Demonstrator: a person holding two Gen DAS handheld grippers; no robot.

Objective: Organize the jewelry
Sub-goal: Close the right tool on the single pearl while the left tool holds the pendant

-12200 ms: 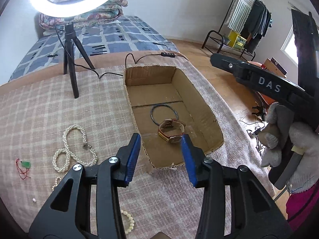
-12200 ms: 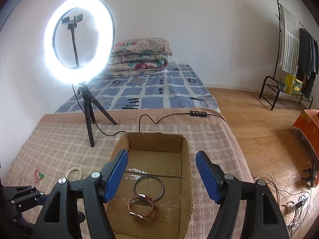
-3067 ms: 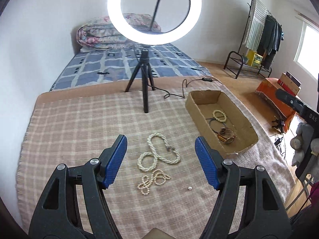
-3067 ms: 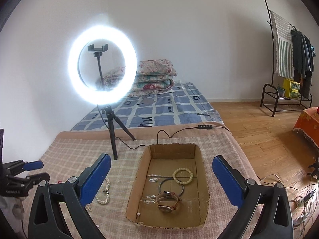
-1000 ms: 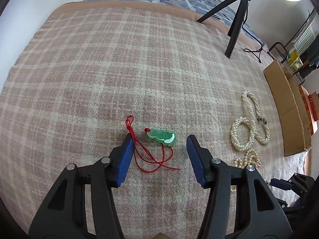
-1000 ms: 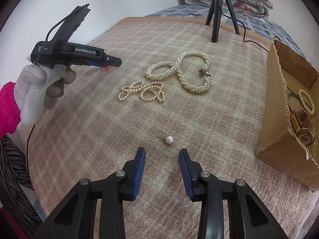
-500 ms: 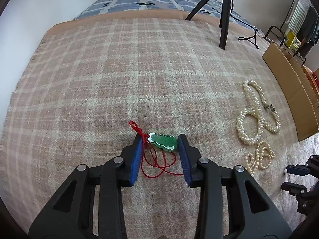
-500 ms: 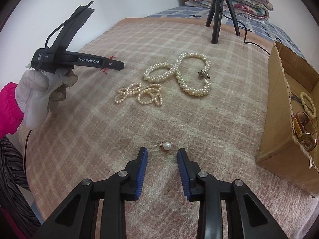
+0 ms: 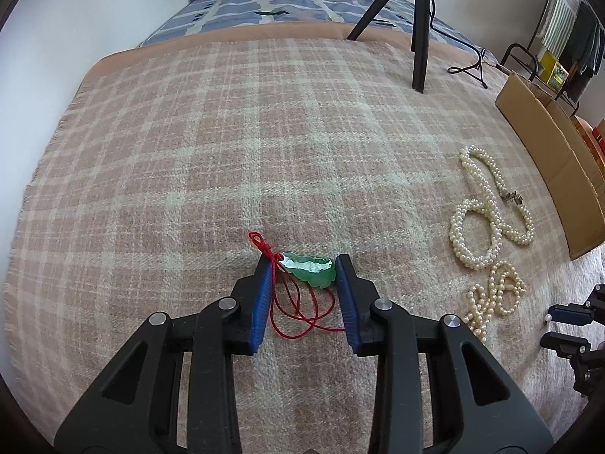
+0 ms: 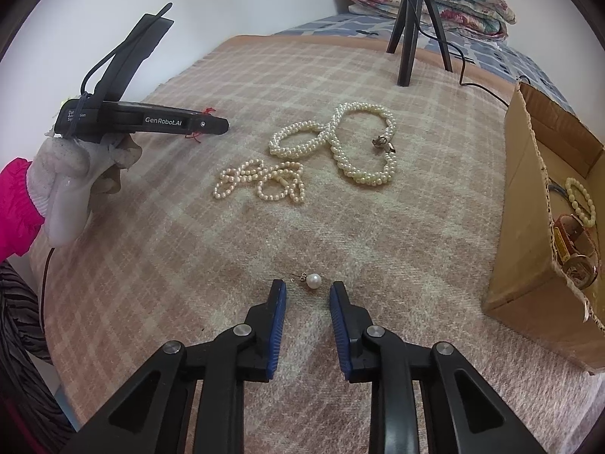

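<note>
1. The green pendant (image 9: 311, 269) lies on the plaid blanket (image 9: 227, 143), well in from every edge, with its red cord (image 9: 298, 310) looped toward the near edge and knotted at the pendant's left end.
2. The left gripper (image 9: 304, 268) pinches the pendant: the right blue pad touches its right end, the left pad presses the cord at its left end, and both tips rest on the blanket. Its jaws have just been closing.
3. The single pearl (image 10: 313, 280) on a small metal post lies near the blanket's near edge, just ahead of the right gripper (image 10: 307, 290).
4. The right gripper's jaws stand narrowly apart and have just been closing; the pearl sits just beyond the tips, touched by neither pad.
5. A small tangle of pearl strands (image 10: 264, 183) lies between the pendant and the pearl, further in from the near edge.
6. The long pearl necklace (image 10: 340, 143) with a metal clasp lies just beyond the tangle, toward the far edge.
7. The cardboard box (image 10: 529, 234) stands at the blanket's right edge, holding a watch (image 10: 576, 244) and a bead bracelet (image 10: 580, 198).
8. A black tripod (image 10: 410, 30) stands near the far edge.
9. A gloved hand (image 10: 75, 178) with a pink sleeve holds the left gripper's handle.
</note>
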